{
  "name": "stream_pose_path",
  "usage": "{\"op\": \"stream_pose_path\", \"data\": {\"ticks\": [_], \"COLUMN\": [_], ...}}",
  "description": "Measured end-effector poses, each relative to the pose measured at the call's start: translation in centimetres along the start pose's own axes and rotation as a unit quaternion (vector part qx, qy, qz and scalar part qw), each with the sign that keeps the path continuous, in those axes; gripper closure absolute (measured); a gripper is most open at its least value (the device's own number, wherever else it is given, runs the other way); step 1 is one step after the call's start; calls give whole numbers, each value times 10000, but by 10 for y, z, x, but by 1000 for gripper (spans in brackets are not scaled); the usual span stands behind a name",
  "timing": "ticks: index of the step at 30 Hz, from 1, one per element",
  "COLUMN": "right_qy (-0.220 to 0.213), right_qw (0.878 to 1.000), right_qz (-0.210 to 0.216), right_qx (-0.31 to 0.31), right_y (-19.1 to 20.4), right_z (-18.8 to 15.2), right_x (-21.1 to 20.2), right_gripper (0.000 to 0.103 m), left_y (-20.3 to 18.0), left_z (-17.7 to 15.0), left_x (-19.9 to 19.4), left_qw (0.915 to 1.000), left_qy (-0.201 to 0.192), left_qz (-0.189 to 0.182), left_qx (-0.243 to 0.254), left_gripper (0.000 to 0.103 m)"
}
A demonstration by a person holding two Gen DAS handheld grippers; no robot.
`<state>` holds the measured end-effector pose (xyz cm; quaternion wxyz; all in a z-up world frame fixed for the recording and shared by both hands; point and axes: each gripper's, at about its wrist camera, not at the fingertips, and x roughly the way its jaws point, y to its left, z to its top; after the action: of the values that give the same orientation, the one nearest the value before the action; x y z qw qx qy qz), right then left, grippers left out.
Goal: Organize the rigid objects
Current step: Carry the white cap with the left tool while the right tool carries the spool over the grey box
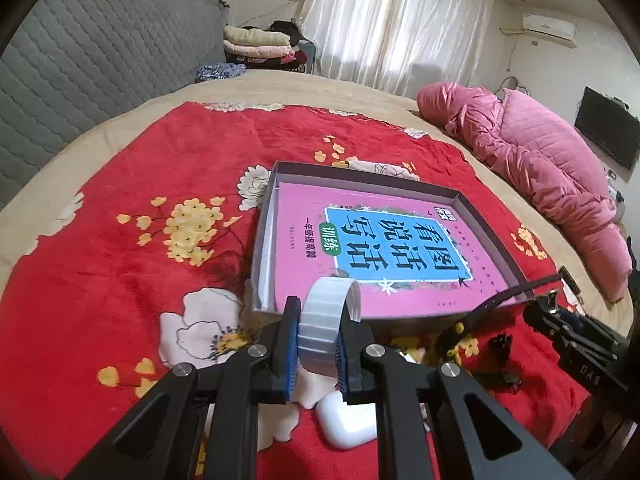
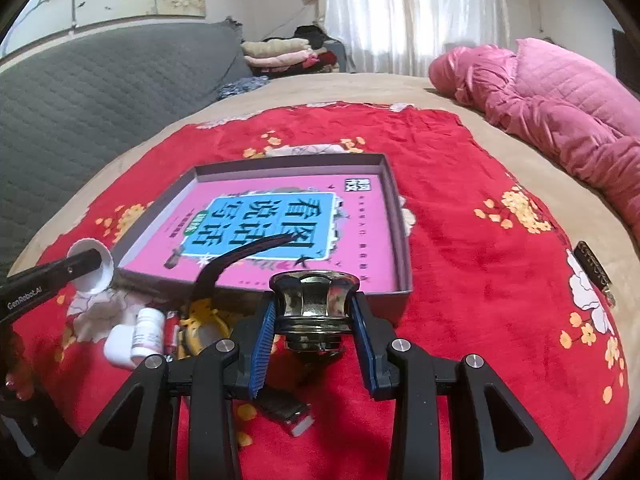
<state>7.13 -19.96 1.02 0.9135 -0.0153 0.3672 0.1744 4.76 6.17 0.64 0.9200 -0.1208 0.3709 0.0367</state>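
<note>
- Left gripper is clamped on a white roll, a ribbed tape-like ring, held up just short of the tray's near wall
- Your right gripper is clamped on a shiny metal knob, also raised, right at the near edge of the tray
- You are mid-carry with both hands: two rigid pieces picked up, neither yet inside the tray
- The tray sits on the red blanket with a pink book filling most of its floor, and a black strap draped over its near rim onto the book
- Next, I judge, you bring each piece over the rim and set it on the book, clear of the strap; the knob looks top-heavy and may roll, so lower it fully before you let go
- Left behind near the tray: a white case, a small bottle and a yellow item under the strap
</note>
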Motion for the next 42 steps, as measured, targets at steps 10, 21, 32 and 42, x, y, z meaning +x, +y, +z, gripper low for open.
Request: {"op": "stream_pose_path", "data": {"ticks": [10,21,32,42], "right_qy": [-80,-81,-81,161], "right_qw": [9998,9992,9982,9985], "right_qz": [-164,-373,-564,-527], "right_qx": [42,-132,-196,-56], "right_y": [-7,-6,-13,-16], "right_z": [2,7,24,35], "right_x": [4,7,13,31], "right_gripper": [65,65,65,65], "left_y": [3,-1,-9,4], "left_z": [13,29,28,26], "left_x": [10,40,59,66], "left_qw": [9998,9985,9984,9984], "left_qy": [-131,-144,84,212], "left_qz": [101,536,512,508], "left_qx": [-133,20,233,95], "left_gripper": [87,87,87,87]}}
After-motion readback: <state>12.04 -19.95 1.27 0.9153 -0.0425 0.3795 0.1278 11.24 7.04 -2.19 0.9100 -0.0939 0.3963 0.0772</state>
